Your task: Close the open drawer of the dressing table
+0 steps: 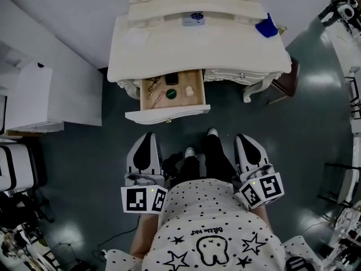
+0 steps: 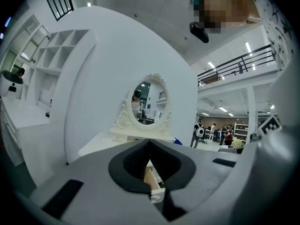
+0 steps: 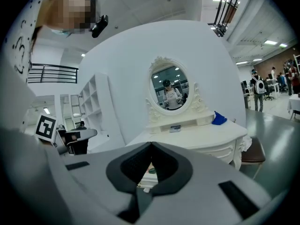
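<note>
Honestly, the drawer (image 1: 167, 115) looks like an easy one. It's pulled well out from under the left half of the dressing table (image 1: 237, 72), with its white front panel facing the person and the wooden tray behind it. My guess is it's light, stiff and slides on runners, so nothing needs grabbing. A flat push on the middle of that front panel should do it, kept square so it doesn't jam sideways.

There's loose stuff inside: a dark item (image 1: 171, 79), a green round thing (image 1: 171, 94) and a small pale piece (image 1: 190, 91). They'd probably rattle if it gets slammed.

The left gripper (image 1: 148, 137) and right gripper (image 1: 246, 139) hang well short of it, either side of the person's shoes (image 1: 190, 152). Both have their jaws pressed together on nothing.

Hard to read:
- The drawer's back end is tucked under the tabletop (image 1: 197, 49).
- No runners show.
- The knob (image 1: 168, 120) is just a speck.
- In both gripper views the jaws block nearly all of the drawer, and only a sliver peeks through the gap.
</note>
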The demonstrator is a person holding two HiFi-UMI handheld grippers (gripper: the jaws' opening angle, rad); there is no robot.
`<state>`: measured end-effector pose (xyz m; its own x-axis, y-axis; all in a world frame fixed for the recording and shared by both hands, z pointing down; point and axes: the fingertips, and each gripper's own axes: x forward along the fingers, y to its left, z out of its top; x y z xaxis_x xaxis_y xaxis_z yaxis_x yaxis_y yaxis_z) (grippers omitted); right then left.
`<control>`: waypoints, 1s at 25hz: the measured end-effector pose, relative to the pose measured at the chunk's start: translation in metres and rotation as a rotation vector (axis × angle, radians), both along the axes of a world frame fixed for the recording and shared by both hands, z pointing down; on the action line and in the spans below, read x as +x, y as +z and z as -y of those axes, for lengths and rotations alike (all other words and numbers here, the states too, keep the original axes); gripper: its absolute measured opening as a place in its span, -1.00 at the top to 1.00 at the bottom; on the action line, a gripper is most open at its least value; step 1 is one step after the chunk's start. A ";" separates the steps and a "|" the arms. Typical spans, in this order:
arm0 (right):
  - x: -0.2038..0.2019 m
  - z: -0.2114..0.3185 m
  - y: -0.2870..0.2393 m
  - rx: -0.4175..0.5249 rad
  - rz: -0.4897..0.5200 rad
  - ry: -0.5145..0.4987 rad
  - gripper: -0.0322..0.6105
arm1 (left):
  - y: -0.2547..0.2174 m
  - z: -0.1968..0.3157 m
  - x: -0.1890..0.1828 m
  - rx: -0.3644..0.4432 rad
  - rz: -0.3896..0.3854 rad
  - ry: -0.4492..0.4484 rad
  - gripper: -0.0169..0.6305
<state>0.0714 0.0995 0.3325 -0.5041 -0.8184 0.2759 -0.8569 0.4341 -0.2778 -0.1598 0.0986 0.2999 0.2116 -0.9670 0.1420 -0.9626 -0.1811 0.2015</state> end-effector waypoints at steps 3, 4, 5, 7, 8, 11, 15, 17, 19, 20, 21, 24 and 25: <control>0.009 0.018 0.000 -0.005 0.000 -0.017 0.87 | 0.000 0.014 0.004 -0.006 0.005 -0.029 0.91; 0.013 0.025 0.000 -0.006 -0.001 -0.021 0.87 | 0.000 0.019 0.005 -0.006 0.007 -0.040 0.91; 0.017 0.033 0.000 -0.007 -0.003 -0.026 0.87 | -0.001 0.025 0.007 -0.004 0.010 -0.053 0.91; 0.027 0.049 0.000 -0.008 -0.002 -0.038 0.87 | -0.003 0.037 0.012 0.003 0.015 -0.078 0.91; 0.031 0.057 0.001 -0.007 -0.002 -0.044 0.87 | -0.003 0.043 0.014 0.005 0.017 -0.091 0.91; 0.043 0.078 0.001 -0.001 -0.001 -0.072 0.87 | -0.004 0.057 0.022 0.014 0.022 -0.128 0.91; 0.057 0.100 -0.001 0.014 0.000 -0.110 0.88 | -0.007 0.069 0.033 0.030 0.029 -0.174 0.91; 0.064 0.111 -0.001 0.021 0.000 -0.128 0.88 | -0.007 0.075 0.036 0.039 0.035 -0.199 0.91; 0.071 0.120 -0.001 0.028 -0.001 -0.144 0.87 | -0.006 0.080 0.038 0.046 0.042 -0.226 0.91; 0.075 0.124 -0.001 0.031 -0.001 -0.149 0.87 | -0.006 0.082 0.038 0.048 0.046 -0.240 0.91; 0.078 0.128 0.000 0.032 -0.001 -0.152 0.87 | -0.006 0.084 0.038 0.050 0.051 -0.252 0.91; 0.088 0.133 0.004 0.025 0.003 -0.155 0.87 | -0.004 0.087 0.036 0.047 0.064 -0.281 0.91; 0.090 0.134 0.005 0.020 0.005 -0.155 0.87 | -0.003 0.087 0.035 0.041 0.067 -0.289 0.91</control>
